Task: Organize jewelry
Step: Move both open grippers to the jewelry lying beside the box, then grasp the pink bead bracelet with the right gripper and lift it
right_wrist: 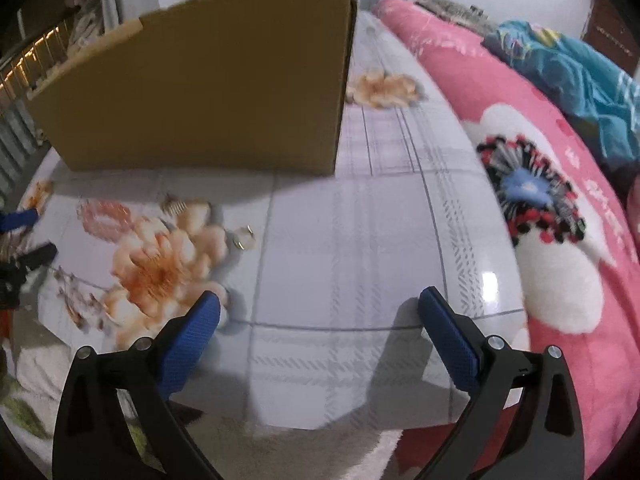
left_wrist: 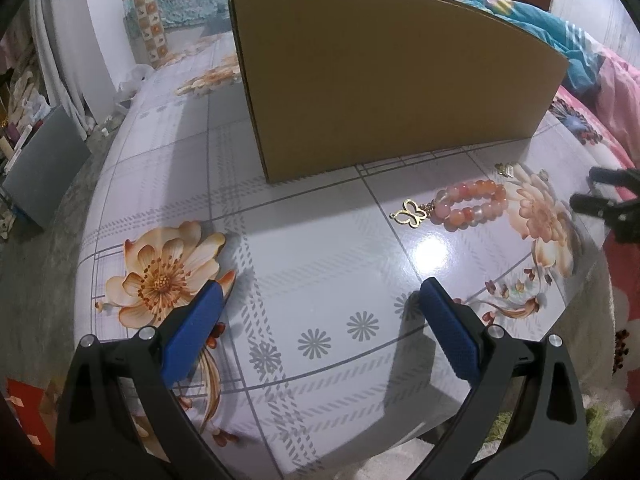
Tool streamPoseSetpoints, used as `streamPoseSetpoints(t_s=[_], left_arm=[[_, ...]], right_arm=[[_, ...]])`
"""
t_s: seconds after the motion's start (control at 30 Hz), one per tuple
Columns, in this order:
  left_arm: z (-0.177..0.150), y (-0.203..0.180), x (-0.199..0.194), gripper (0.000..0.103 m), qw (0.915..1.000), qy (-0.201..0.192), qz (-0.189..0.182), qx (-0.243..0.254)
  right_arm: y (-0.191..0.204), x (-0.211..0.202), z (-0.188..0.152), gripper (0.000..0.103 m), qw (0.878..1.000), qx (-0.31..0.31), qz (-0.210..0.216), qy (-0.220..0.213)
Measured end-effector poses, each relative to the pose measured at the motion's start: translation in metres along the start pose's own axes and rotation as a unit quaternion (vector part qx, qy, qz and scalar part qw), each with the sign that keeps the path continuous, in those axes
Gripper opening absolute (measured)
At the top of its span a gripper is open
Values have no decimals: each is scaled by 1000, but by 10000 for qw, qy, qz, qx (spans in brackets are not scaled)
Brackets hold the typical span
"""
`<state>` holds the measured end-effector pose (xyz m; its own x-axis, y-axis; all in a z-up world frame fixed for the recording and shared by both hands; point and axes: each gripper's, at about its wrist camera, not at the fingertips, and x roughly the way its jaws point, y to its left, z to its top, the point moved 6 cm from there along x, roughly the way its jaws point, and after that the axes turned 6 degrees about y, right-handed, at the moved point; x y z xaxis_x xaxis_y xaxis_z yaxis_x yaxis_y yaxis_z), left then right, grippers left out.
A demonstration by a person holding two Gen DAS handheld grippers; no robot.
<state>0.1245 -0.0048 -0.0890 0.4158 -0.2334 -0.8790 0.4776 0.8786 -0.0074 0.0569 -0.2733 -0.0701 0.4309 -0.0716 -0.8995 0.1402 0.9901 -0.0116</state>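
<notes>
The bead bracelet [left_wrist: 472,205] with its gold butterfly charm [left_wrist: 410,213] is lying on the floral table [left_wrist: 320,248], in front of the cardboard box [left_wrist: 384,80]. I am holding my left gripper [left_wrist: 320,294] wide open over the bare tabletop, touching nothing. My right gripper [right_wrist: 320,306] is hanging equally spread and empty, the bracelet well off to its left.
</notes>
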Motion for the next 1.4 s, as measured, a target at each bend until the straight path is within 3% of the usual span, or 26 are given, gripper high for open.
streamPoseSetpoints(t_s=[0.1, 0.17, 0.27, 0.4, 0.5, 0.6, 0.97, 1.4], left_arm=[[-2, 0, -1, 95, 10000, -22, 38, -65], [-4, -2, -2, 95, 9999, -79, 39, -51], [-4, -2, -2, 96, 9998, -146, 72, -96], [-4, -4, -3, 96, 9995, -200, 152, -208], [-5, -4, -4, 96, 9994, -229, 149, -199], [-4, -4, -4, 96, 9994, -247, 143, -187], [-8, -6, -6, 96, 9993, -334, 112, -132], [-10, -5, -11, 96, 9986, -517, -62, 72]], right_arm=[[25, -17, 11, 94, 9974, -152, 585, -394], [48, -27, 18, 86, 9919, -302, 1082, -600], [73, -24, 28, 69, 9850, -326, 1596, -576], [97, -11, 35, 51, 9819, -364, 1810, -418], [105, -1, 43, 37, 9840, -449, 1699, -291], [110, 6, 44, 29, 9848, -552, 1634, -187], [123, 22, 39, 10, 9861, -990, 1330, 125], [129, -20, 52, 10, 9760, -730, 2038, -219]])
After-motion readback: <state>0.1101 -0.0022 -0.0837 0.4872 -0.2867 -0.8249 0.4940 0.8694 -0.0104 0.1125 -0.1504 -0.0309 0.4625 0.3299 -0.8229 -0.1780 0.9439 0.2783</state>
